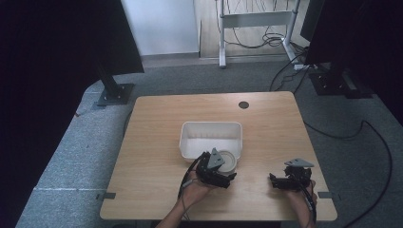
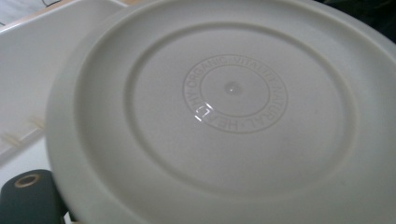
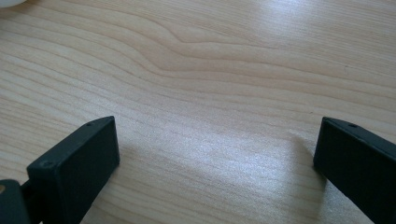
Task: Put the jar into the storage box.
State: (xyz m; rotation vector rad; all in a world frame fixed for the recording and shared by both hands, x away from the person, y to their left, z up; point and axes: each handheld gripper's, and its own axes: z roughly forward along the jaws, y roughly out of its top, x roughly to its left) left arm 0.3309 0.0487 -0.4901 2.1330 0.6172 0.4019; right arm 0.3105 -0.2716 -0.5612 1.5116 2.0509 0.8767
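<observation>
Item: white plate (image 2: 229, 116) — held on edge in the left gripper (image 1: 216, 172), jaws clamped on its rim, underside facing that gripper's camera. It stands at the near right corner of the white bin (image 1: 211, 127), tilted over the rim. Right gripper (image 1: 285, 181) — jaws spread wide, nothing between them, well apart on the wooden table (image 1: 161, 137). Grey carpet, cables and stands behind.

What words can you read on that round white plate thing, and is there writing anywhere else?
"ORGANIC · VITALITY · NATURAL · HEALTHY": raised letters in a ring around the middle of the white plate, seen in the left gripper view; "VITALITY" is faint and less sure.
White tub: no writing that can be read.
Wooden table: no writing.
</observation>
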